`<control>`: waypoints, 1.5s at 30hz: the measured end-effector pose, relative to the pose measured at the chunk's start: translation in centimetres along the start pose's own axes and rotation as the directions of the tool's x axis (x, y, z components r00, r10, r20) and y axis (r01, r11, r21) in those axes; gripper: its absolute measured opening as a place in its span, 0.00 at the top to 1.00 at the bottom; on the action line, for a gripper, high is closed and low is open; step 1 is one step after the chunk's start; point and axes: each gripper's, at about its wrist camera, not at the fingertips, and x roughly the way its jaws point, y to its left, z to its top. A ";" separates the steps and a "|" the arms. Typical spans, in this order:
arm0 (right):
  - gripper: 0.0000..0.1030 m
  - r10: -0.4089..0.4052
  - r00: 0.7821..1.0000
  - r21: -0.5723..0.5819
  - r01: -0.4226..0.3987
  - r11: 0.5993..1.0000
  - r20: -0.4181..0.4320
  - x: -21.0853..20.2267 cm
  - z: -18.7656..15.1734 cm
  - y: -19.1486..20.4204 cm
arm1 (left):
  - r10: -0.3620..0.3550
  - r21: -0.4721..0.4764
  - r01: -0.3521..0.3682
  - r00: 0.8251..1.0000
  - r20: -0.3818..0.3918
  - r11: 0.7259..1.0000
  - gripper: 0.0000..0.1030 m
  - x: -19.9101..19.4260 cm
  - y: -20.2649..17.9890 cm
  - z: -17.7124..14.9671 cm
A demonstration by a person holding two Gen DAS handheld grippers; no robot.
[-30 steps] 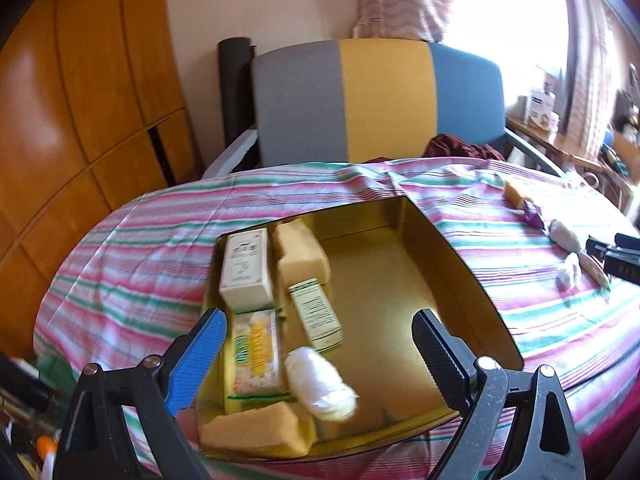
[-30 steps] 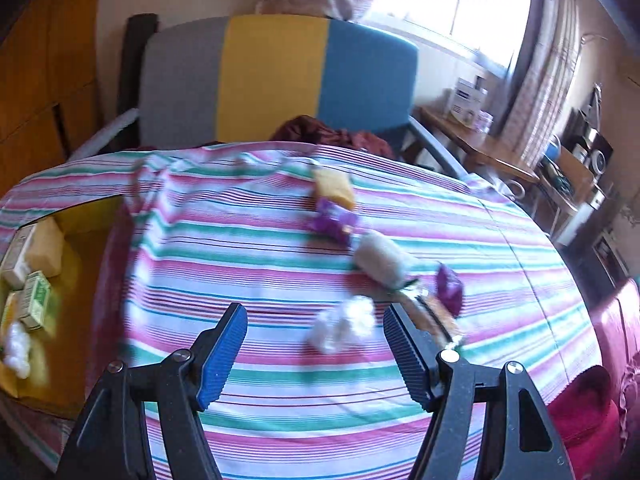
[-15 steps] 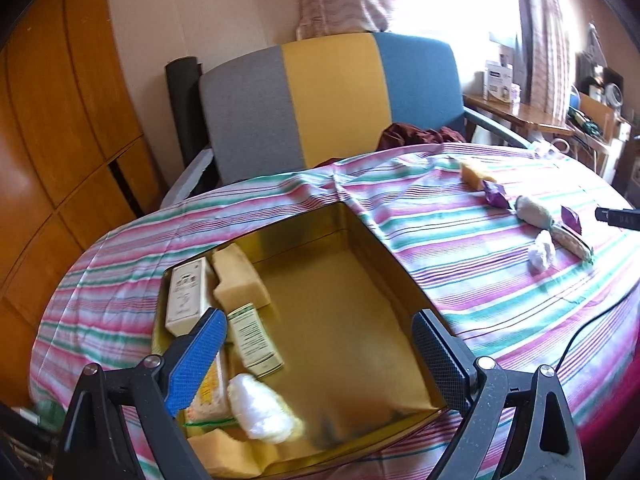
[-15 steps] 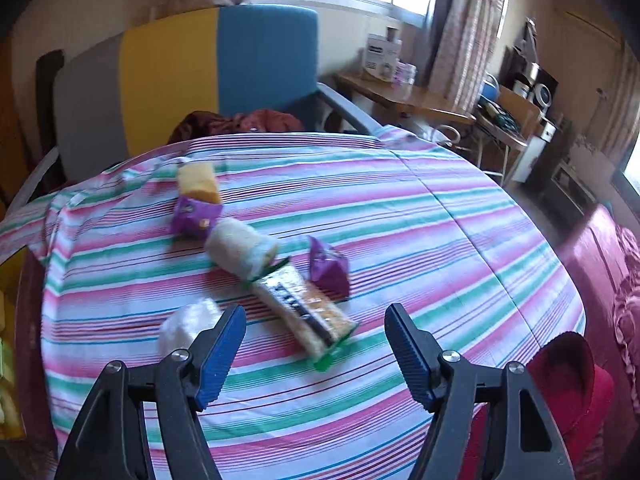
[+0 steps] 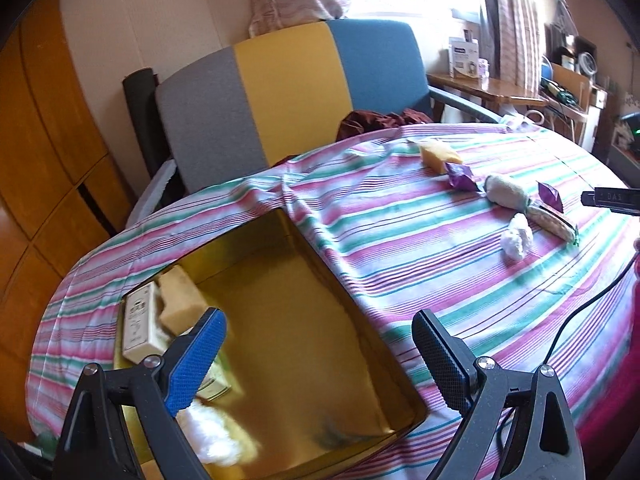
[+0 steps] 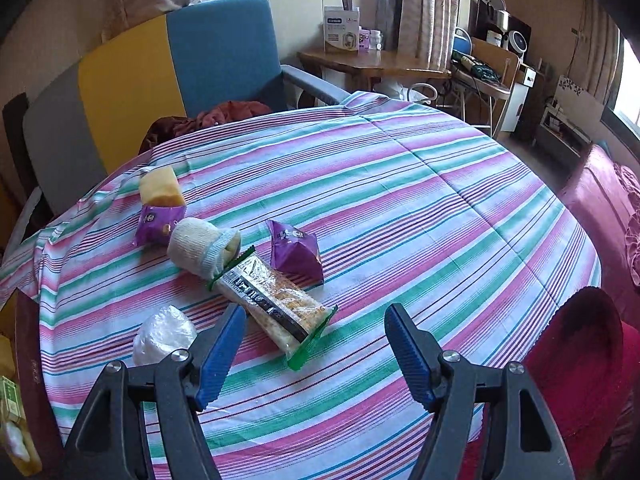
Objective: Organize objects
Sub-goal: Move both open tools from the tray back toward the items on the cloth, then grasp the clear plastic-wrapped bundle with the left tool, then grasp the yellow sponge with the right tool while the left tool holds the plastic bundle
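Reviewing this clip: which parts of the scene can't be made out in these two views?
- Left wrist view: the green-and-white box in the gold tin is mostly hidden behind the left gripper; its print is blurred.
- Left wrist view: the white wad is blurred.
- Right wrist view: the tin is cut off by the left edge.
- Snack bar: label too small to read.

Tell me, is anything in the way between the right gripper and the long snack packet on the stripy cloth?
Nothing visible is. The right gripper hangs open, and the long snack packet lies just ahead of it on the striped tablecloth, only bare cloth between.
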 end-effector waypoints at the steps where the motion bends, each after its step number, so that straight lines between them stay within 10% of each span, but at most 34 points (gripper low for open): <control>1: 0.29 -0.002 1.000 0.017 0.002 1.000 -0.006 0.1 0.0 -0.3 | -0.014 0.006 0.014 1.000 -0.007 1.000 0.08 0.3 -0.5 0.3; 11: 0.29 0.015 0.998 0.191 -0.004 0.982 -0.059 1.1 0.0 -3.8 | -0.181 0.055 0.184 0.981 -0.068 0.981 0.08 4.3 -7.3 3.5; 23: 0.29 0.068 0.994 0.278 -0.041 0.960 -0.090 1.7 -0.4 -5.4 | -0.368 0.096 0.383 0.919 -0.143 0.919 0.09 10.4 -18.7 7.7; 29: 0.29 0.083 0.991 0.271 -0.051 0.961 -0.106 2.0 -0.5 -5.3 | -0.371 0.123 0.403 0.901 -0.225 0.907 0.36 14.6 -22.5 8.1; 33: 0.29 0.089 0.990 0.267 -0.057 0.962 -0.109 2.1 -0.5 -5.3 | -0.381 0.072 0.408 0.892 -0.242 0.910 0.63 15.9 -21.8 7.5; 45: 0.29 0.136 0.985 0.182 -0.115 0.977 -0.108 1.9 -0.3 -3.1 | -0.413 0.016 0.426 0.885 -0.215 0.905 0.64 12.5 -16.4 2.8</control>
